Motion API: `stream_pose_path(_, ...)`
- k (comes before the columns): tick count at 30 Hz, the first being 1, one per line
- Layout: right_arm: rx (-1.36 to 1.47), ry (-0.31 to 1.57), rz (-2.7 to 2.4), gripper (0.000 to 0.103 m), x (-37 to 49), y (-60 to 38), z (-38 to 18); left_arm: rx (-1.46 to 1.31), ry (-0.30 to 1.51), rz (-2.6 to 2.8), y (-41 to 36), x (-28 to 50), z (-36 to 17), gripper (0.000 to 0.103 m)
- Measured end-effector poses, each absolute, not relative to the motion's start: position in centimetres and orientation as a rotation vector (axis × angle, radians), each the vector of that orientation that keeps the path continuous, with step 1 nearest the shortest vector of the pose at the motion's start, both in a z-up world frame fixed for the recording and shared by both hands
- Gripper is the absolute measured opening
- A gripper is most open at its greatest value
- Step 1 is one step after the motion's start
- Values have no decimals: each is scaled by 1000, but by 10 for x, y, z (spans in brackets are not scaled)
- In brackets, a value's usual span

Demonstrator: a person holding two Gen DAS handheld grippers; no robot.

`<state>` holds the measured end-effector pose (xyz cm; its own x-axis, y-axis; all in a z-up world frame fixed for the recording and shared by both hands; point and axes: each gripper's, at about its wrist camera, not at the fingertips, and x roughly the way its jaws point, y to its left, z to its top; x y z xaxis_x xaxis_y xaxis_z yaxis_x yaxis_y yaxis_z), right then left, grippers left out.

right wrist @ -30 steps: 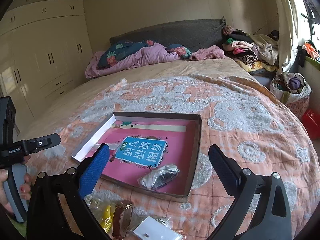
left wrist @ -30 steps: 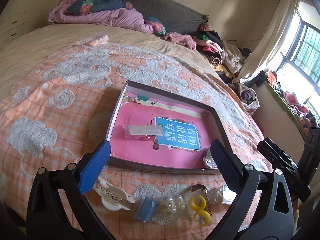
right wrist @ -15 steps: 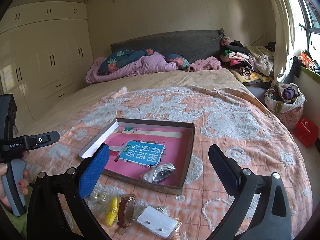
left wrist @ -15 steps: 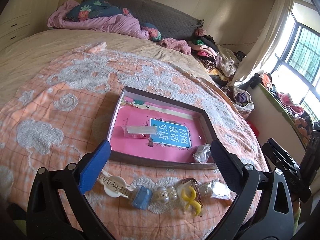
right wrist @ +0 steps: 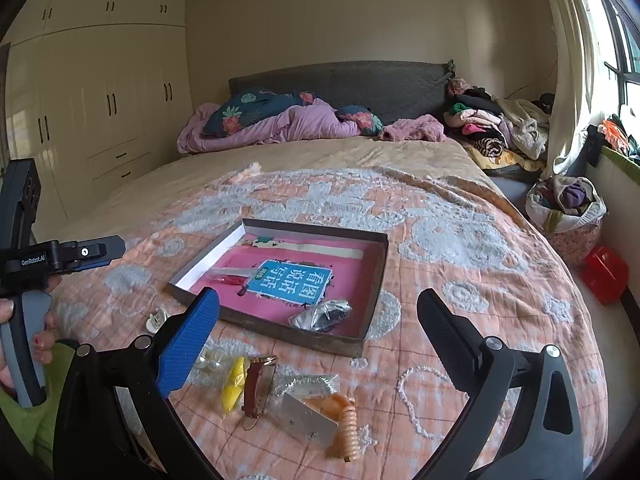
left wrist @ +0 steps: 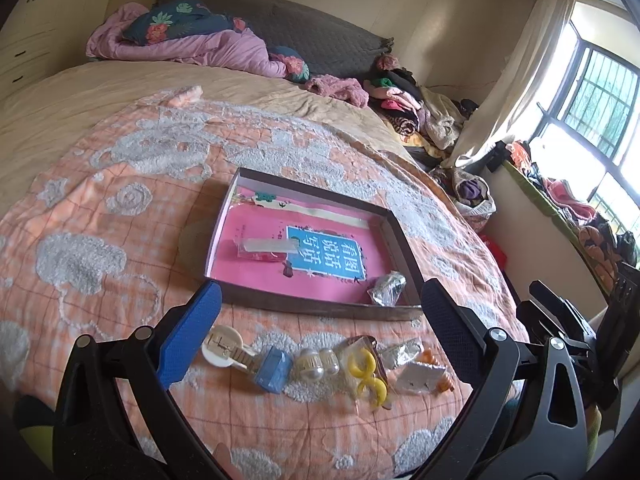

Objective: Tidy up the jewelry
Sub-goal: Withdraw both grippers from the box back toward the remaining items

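Note:
A shallow cardboard tray (left wrist: 316, 309) lies on the orange bedspread, holding a pink book, a clear packet (left wrist: 264, 246) and a small crinkled bag (left wrist: 386, 288). In front of it lies a row of items: white clip (left wrist: 222, 346), blue clip (left wrist: 274, 368), pearl beads (left wrist: 318, 362), yellow clip (left wrist: 370, 372), silver packet (left wrist: 420, 376). My left gripper (left wrist: 320, 296) hovers open above them, holding nothing. In the right wrist view the tray (right wrist: 280, 334) sits ahead, with a brown-strap watch (right wrist: 258, 386), an orange coil tie (right wrist: 346, 420) and a white bead string (right wrist: 416, 396) nearer. My right gripper (right wrist: 318, 300) is open and empty.
A purple duvet and pillows (right wrist: 280, 120) lie at the bed's head. Clothes (right wrist: 500, 128) are piled at the back right. A wardrobe (right wrist: 100, 100) fills the left wall. A laundry bag (right wrist: 568, 208) and a red object (right wrist: 604, 274) sit on the floor to the right.
Both grippers have drawn back and up from the tray, so more of the loose items in front of it show. Both stay open; nothing was picked up.

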<state>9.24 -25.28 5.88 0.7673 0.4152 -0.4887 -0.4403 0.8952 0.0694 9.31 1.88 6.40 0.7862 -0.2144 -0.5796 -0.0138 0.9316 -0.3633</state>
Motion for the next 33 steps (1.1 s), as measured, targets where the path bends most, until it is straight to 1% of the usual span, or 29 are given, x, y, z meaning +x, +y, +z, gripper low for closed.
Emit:
stream_pose_path(16,-204,587,450,99,66,-240,29,-321,710,-148,6,73,52,93)
stream_pose_path(33,-268,657,440,99,54,-245,0,-259,811,-192,-17,62,25,93)
